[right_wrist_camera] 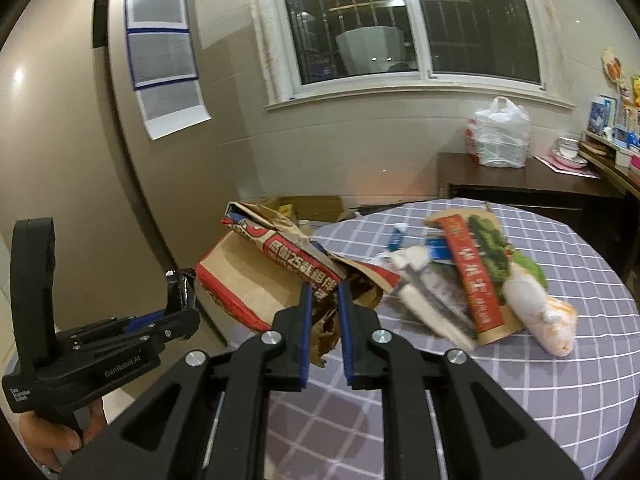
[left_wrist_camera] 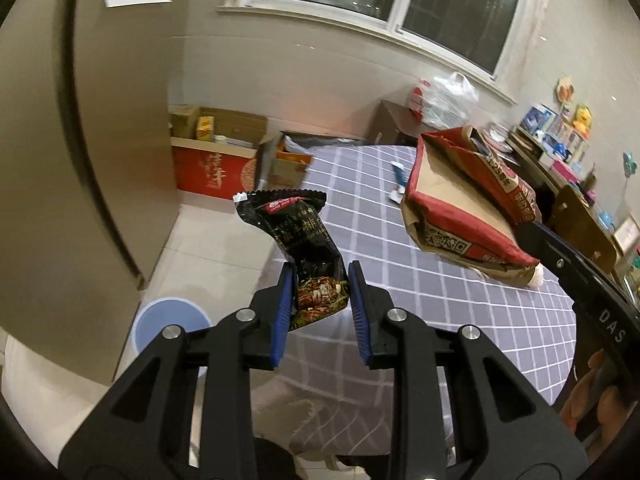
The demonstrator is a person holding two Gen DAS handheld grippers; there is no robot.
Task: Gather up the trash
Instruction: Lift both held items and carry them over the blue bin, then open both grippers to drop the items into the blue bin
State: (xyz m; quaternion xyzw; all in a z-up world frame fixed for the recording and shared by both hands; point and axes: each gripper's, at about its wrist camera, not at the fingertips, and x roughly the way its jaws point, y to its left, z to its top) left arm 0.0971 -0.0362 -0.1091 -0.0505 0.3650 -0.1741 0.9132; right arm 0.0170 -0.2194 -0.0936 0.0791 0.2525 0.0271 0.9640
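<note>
A home dining room: a round table (right_wrist_camera: pixel 520 400) in a checked cloth, stacked cardboard boxes (left_wrist_camera: pixel 216 152) at ten o'clock, a cluttered sideboard (right_wrist_camera: pixel 520 184) at two o'clock.

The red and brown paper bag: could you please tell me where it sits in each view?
Left wrist: red and brown paper bag, right of centre on the checked tablecloth.
Right wrist: bag centre-left, held in the right claw.
Shared landmark: white plastic bag below the window.

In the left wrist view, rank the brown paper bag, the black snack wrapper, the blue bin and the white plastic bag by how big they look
1. brown paper bag, largest.
2. black snack wrapper, though it is nearest the camera, held in the left gripper.
3. blue bin and white plastic bag look alike; the bin is partly hidden.
</note>
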